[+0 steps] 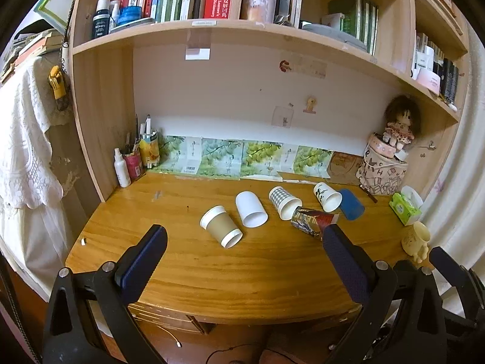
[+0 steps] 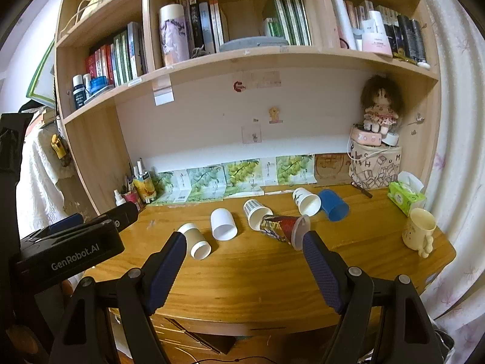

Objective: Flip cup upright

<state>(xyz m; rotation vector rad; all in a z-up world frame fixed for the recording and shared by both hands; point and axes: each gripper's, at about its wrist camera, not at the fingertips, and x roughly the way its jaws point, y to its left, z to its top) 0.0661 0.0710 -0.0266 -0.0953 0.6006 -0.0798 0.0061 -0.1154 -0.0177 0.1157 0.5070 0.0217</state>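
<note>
Several cups lie on their sides in a row on the wooden desk [image 1: 212,267]: a brown-sleeved paper cup [image 1: 220,226] [image 2: 195,239], a plain white cup [image 1: 251,209] [image 2: 223,224], a checked cup [image 1: 284,202] [image 2: 257,213], a clear cup with a red printed wrap [image 1: 312,219] [image 2: 283,227], a white cup with black drawings [image 1: 326,196] [image 2: 306,200] and a blue cup [image 1: 351,203] [image 2: 333,205]. My left gripper [image 1: 244,236] is open and empty, held above the desk's front. My right gripper [image 2: 244,242] is open and empty, also short of the cups.
A cream mug [image 1: 416,238] [image 2: 419,232] stands upright at the desk's right edge, beside a green tissue pack [image 2: 406,195]. A patterned bag with a doll [image 2: 376,163] is at the back right. Pen holders and a spray bottle [image 1: 121,168] are at the back left.
</note>
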